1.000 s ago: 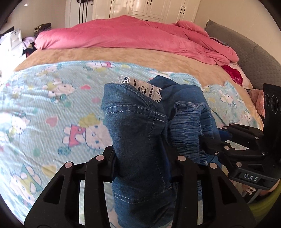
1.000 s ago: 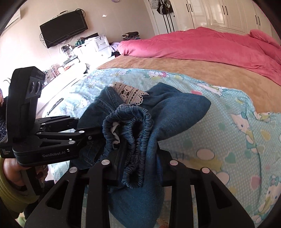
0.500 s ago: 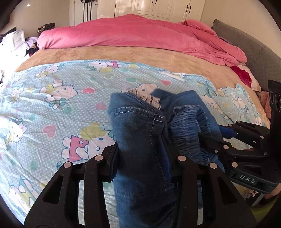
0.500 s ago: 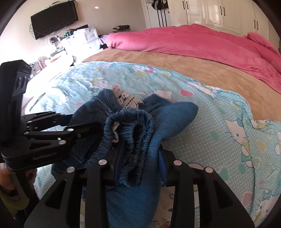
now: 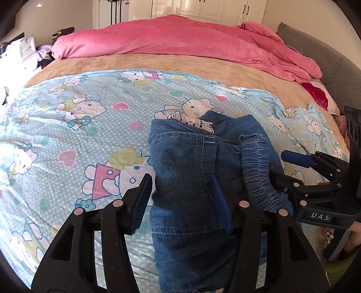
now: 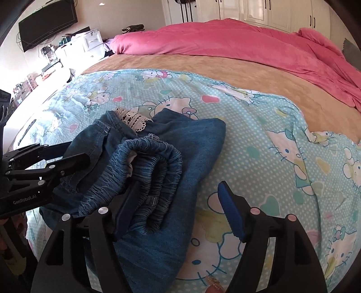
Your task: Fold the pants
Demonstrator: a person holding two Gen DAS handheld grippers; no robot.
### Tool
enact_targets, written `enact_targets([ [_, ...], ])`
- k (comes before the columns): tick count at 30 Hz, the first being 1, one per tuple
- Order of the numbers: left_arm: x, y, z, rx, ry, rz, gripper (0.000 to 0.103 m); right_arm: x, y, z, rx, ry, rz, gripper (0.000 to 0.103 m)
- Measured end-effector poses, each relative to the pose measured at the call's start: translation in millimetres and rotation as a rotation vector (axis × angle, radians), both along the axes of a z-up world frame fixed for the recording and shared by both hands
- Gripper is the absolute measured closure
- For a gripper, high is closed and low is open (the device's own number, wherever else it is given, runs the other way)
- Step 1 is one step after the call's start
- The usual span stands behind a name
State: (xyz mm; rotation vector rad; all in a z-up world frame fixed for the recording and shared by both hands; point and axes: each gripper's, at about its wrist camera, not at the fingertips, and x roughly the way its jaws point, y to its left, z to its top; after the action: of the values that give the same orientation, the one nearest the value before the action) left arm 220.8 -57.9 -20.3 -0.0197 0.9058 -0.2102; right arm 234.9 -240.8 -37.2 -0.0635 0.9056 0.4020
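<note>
The folded blue jeans (image 5: 187,166) with a lace trim (image 5: 191,120) and a gathered waistband (image 6: 146,162) lie in a bundle on the cartoon-cat sheet (image 5: 67,139). My left gripper (image 5: 180,200) straddles the bundle's left side, jaws opening: the left pad stands clear of the denim and the right pad rests against it. My right gripper (image 6: 180,207) is at the waistband, jaws opening: its left finger sits beside the gathered band and its right finger (image 6: 230,214) is over bare sheet. Each gripper shows in the other's view: the right gripper (image 5: 286,169) and the left gripper (image 6: 67,155).
A pink duvet (image 5: 180,38) is heaped across the far side of the bed, with a tan blanket (image 5: 140,63) in front of it. A grey headboard (image 5: 320,58) rises at the right. White drawers (image 6: 90,42) and a wall screen (image 6: 47,20) stand beyond the bed's left edge.
Both grippers have spread their jaws and let go of the jeans. The bundle has sunk from hanging in the grip to lying on the sheet.
</note>
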Motion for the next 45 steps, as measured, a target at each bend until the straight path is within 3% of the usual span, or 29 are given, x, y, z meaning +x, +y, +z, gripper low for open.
enact_targets([
  [2,-4,2,3,-0.005,-0.006,0.007,0.044,-3,-1,4,0.004,-0.011,-0.003,0.033],
  [5,-9,6,10,-0.012,-0.02,0.019,0.037,-11,-5,13,0.013,-0.039,-0.014,0.033],
  [6,-11,8,13,-0.012,-0.03,0.025,0.034,-13,-7,17,0.017,-0.046,-0.017,0.028],
  [7,-14,10,16,-0.012,-0.039,0.03,0.031,-17,-8,21,0.023,-0.058,-0.023,0.015],
  [8,-17,11,19,-0.014,-0.047,0.035,0.029,-20,-9,24,0.028,-0.07,-0.027,0.011],
  [13,-35,17,38,-0.02,-0.095,0.056,0.01,-43,-14,47,0.043,-0.139,-0.04,0.008],
  [21,-77,19,62,-0.003,-0.159,0.067,0.009,-70,-29,71,0.129,-0.187,-0.075,0.005],
  [28,-105,20,70,-0.008,-0.185,0.078,0.009,-97,-29,77,0.117,-0.209,-0.083,0.005],
  [36,-133,22,67,-0.01,-0.183,0.086,0.009,-133,-23,78,0.088,-0.245,-0.08,0.005],
  [45,-158,33,53,-0.003,-0.153,0.112,0.009,-158,-21,72,0.065,-0.226,-0.081,0.004],
])
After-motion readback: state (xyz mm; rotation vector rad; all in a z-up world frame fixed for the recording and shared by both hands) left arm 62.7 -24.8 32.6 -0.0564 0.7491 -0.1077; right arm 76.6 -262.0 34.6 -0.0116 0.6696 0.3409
